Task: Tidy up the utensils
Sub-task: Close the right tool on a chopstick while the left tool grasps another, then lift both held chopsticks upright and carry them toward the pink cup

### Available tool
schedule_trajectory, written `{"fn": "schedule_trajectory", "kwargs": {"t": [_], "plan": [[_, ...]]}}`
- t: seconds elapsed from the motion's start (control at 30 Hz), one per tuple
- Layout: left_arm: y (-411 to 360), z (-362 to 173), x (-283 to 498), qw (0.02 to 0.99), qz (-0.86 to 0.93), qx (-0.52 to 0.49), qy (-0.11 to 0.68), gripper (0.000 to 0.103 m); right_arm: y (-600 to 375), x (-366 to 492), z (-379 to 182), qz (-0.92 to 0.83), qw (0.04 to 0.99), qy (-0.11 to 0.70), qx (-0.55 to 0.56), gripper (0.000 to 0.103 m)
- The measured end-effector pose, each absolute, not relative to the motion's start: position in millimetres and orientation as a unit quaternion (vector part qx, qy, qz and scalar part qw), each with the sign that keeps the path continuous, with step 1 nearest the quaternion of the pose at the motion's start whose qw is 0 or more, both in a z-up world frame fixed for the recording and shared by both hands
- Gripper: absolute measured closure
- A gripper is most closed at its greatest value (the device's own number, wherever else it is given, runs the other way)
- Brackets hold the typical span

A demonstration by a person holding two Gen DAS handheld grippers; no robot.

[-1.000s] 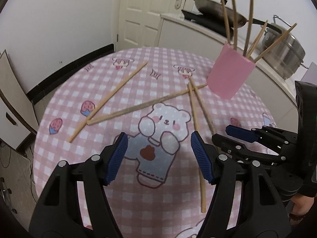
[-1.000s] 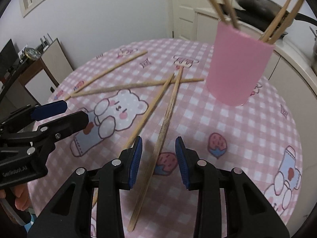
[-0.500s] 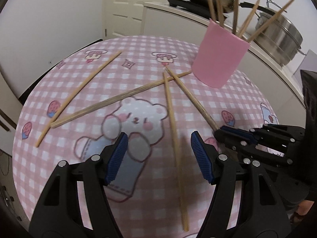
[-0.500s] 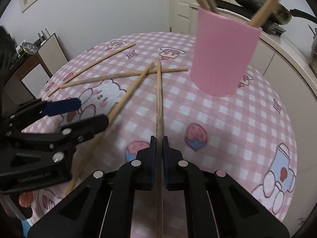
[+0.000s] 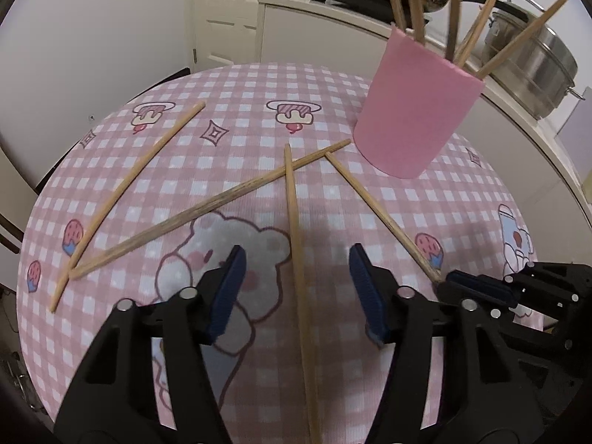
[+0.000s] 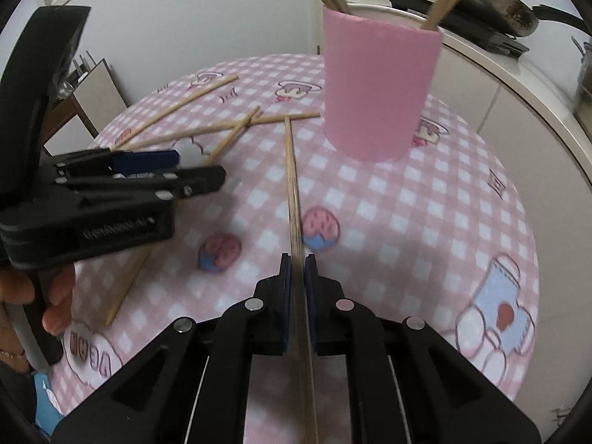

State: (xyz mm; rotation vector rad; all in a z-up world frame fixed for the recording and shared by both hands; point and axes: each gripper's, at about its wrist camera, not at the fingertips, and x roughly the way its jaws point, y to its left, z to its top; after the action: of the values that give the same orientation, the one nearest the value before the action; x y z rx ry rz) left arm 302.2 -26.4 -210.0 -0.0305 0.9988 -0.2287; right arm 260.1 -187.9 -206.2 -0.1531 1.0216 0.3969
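**Right fingers clamped on one chopstick, left spread**

My right gripper (image 6: 298,270) has its fingers pressed together on a chopstick (image 6: 292,185), which runs straight ahead from them toward the pink cup (image 6: 377,88). My left gripper (image 5: 296,277) has its fingers wide apart, with a second chopstick (image 5: 296,229) lying on the checked tablecloth (image 5: 425,203) between them. Beyond, two more chopsticks (image 5: 207,207) lie to the left; the cup stands ahead to the right, holding others.

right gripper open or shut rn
Shut on a chopstick: the right gripper has both blue pads pressed against the stick, which runs between them toward the pink cup.
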Motion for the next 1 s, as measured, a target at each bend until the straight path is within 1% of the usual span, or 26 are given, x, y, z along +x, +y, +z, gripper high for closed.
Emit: {"fn": "schedule_trajectory", "kwargs": {"t": [0.2, 0.27, 0.33, 0.4, 0.47, 0.5, 0.53, 0.57, 0.63, 0.67, 0.77, 1.0], "plan": [[-28.1, -214.7, 322.1, 0.868, -0.099, -0.005, 0.486, 0.05, -175.7, 291.1, -206.8, 0.189, 0.852, 0.482, -0.08, 0.093], [-30.1, -215.9, 329.2, 0.869, -0.094, 0.004, 0.486, 0.053, -174.5, 300.7, -206.9, 0.191, 0.851, 0.482, -0.079, 0.092], [-31.1, -215.9, 335.5, 0.869, -0.091, 0.012, 0.486, 0.062, -171.7, 309.3, -207.3, 0.193, 0.85, 0.483, -0.082, 0.092], [-31.7, -216.5, 340.3, 0.869, -0.09, 0.017, 0.487, 0.067, -168.7, 316.1, -208.7, 0.195, 0.848, 0.486, -0.086, 0.092], [-32.5, -217.0, 344.1, 0.869, -0.09, 0.021, 0.486, 0.07, -164.6, 321.6, -209.9, 0.195, 0.847, 0.486, -0.092, 0.092], [-33.0, -217.6, 344.9, 0.869, -0.089, 0.023, 0.486, 0.073, -162.7, 324.0, -210.1, 0.196, 0.847, 0.486, -0.094, 0.092], [-33.6, -217.9, 345.4, 0.87, -0.087, 0.026, 0.484, 0.079, -161.7, 324.8, -210.2, 0.197, 0.846, 0.486, -0.095, 0.092], [-34.2, -218.1, 345.8, 0.871, -0.088, 0.028, 0.483, 0.082, -159.5, 326.0, -210.1, 0.198, 0.846, 0.486, -0.098, 0.092], [-35.6, -218.3, 348.5, 0.871, -0.09, 0.027, 0.482, 0.092, -154.1, 327.1, -210.5, 0.197, 0.845, 0.484, -0.113, 0.092], [-35.8, -218.2, 349.3, 0.871, -0.09, 0.026, 0.481, 0.095, -151.6, 327.1, -210.5, 0.196, 0.845, 0.483, -0.121, 0.092], [-34.3, -215.3, 350.8, 0.873, -0.09, 0.02, 0.479, 0.095, -148.8, 326.4, -209.6, 0.197, 0.843, 0.483, -0.129, 0.098], [-19.7, -185.5, 329.9, 0.885, -0.097, 0.003, 0.455, 0.097, -156.5, 315.6, -189.3, 0.197, 0.855, 0.468, -0.109, 0.098]]}}
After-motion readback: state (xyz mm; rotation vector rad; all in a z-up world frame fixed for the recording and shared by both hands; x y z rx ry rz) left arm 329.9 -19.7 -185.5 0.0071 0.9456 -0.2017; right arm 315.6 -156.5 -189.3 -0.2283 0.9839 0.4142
